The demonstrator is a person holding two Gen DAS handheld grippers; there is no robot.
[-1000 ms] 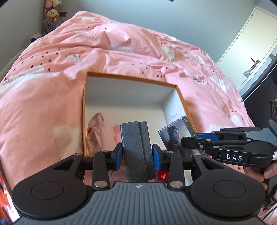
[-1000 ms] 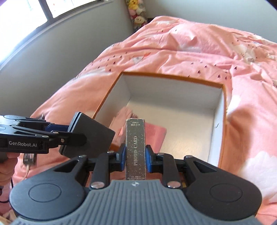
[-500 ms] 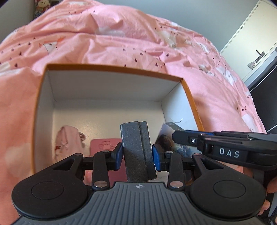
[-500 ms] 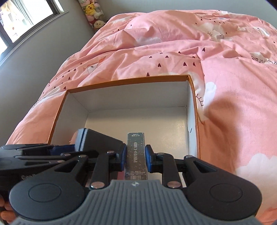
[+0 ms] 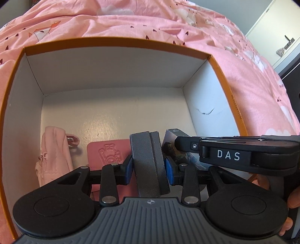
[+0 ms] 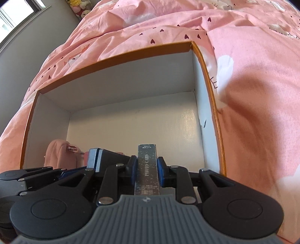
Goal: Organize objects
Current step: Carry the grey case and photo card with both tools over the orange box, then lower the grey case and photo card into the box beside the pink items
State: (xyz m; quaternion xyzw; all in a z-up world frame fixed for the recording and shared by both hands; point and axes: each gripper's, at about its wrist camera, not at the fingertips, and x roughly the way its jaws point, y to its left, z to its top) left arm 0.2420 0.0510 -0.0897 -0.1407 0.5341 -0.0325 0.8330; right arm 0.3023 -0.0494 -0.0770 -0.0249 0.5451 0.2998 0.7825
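An open orange-rimmed box (image 5: 116, 40) with white inside walls lies on the pink bed; it also shows in the right wrist view (image 6: 120, 54). My left gripper (image 5: 149, 165) is shut on a dark grey case (image 5: 148, 159), held inside the box near its front. My right gripper (image 6: 146, 168) is shut on a photo card box (image 6: 147, 167) marked PHOTO CARD, beside the grey case (image 6: 106, 157). The photo card box (image 5: 172, 138) shows right of the grey case in the left wrist view. A pink pouch (image 5: 53, 150) and a pink embossed wallet (image 5: 106, 152) lie on the box floor.
A pink duvet (image 5: 131, 18) with small hearts surrounds the box. A white door (image 5: 277, 35) stands at the far right. Plush toys (image 6: 80, 7) sit at the bed's far end beside a window. The far part of the box floor (image 6: 135, 127) is bare.
Both grippers have moved forward and down into the box with their loads. The box now fills both views, and the pouch and wallet have come into sight.
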